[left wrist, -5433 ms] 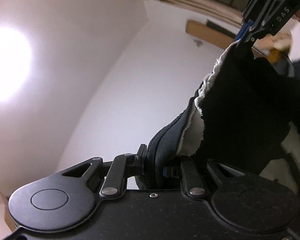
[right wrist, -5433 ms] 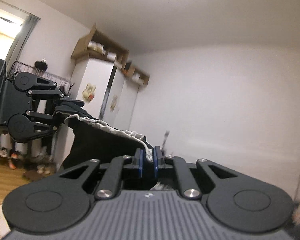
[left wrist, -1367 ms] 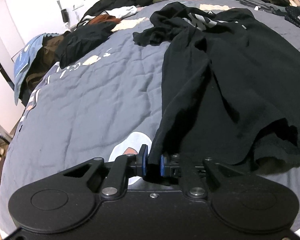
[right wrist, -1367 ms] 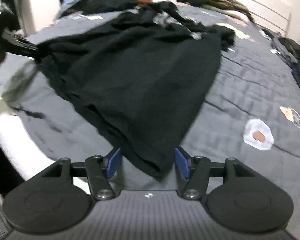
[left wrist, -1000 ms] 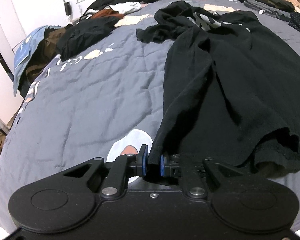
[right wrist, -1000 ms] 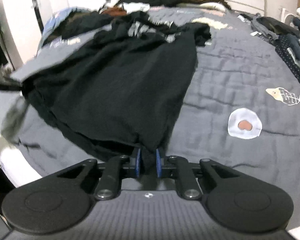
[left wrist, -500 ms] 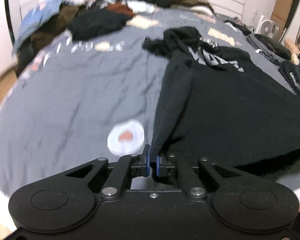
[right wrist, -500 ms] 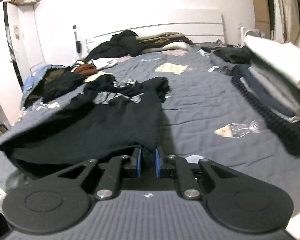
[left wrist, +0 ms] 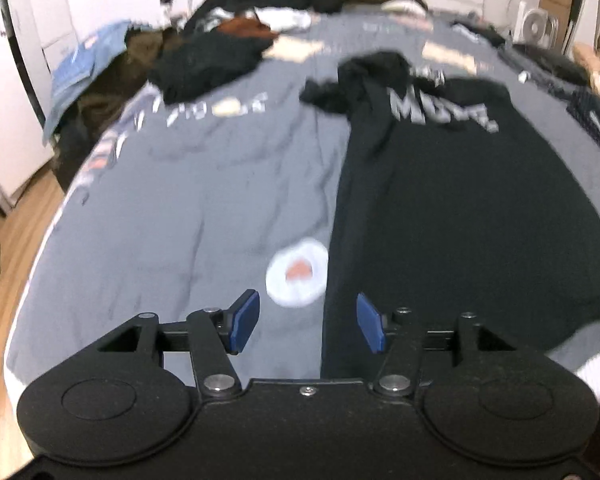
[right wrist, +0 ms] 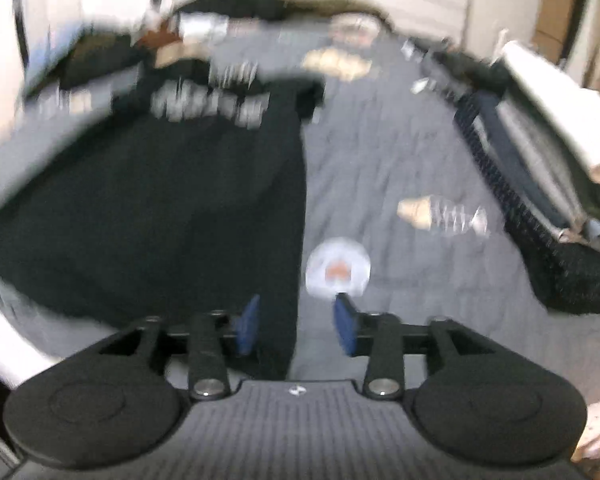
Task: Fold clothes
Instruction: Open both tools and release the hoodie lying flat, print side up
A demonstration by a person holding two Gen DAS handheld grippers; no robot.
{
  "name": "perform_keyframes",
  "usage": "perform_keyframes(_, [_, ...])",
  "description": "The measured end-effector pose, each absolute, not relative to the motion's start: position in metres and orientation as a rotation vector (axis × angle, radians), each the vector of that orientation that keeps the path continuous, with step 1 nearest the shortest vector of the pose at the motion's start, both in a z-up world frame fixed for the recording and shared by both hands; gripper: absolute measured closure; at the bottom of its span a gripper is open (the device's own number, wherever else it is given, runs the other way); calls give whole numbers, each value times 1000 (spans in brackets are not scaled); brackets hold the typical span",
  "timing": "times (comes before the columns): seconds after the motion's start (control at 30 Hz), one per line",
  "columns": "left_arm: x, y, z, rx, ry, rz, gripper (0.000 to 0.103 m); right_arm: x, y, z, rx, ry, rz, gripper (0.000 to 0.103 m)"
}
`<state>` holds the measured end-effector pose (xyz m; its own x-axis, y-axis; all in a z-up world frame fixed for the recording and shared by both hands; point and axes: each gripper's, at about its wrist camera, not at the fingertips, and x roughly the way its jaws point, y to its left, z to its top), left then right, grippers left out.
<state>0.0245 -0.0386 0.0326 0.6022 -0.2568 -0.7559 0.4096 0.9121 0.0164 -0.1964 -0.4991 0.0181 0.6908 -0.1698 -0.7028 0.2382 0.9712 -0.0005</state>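
Note:
A black T-shirt (left wrist: 460, 200) with grey lettering lies spread flat on the grey bed cover (left wrist: 204, 200), hem toward me. My left gripper (left wrist: 307, 322) is open over the shirt's left hem corner, which lies between the blue pads. The shirt (right wrist: 160, 208) fills the left half of the blurred right wrist view. My right gripper (right wrist: 296, 326) is open over the right hem corner. Neither gripper holds the cloth.
Piles of dark and coloured clothes (left wrist: 228, 44) lie at the head of the bed. Folded stacks (right wrist: 540, 152) sit along the right side. A wood floor (left wrist: 4, 248) and white wardrobe (left wrist: 4, 100) are at left.
Both grippers were shut on the shirt's hem corners, drawing it flat toward the bed's foot. Now both have opened, and the shirt lies released on the bed.

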Motion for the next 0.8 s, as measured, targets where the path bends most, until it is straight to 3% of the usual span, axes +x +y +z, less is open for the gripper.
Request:
perform_keyframes(0.2, [74,-70,28,55,734,-459,53,-135,-489,29,184,618,-180,43])
perform_keyframes(0.27, [98,-78,23,33,714,-472,60,-103,-483,22,235,576,-127,42])
perform_keyframes(0.33, [124,-86,17,14,706,-481,76,-69,-476,13,278,554,-67,42])
perform_keyframes(0.4, [155,-94,8,-6,716,-483,79,-39,-471,6,299,547,-22,42])
perform_keyframes(0.8, [324,-127,-88,-431,894,-426,78,35,-449,-33,311,500,95,42])
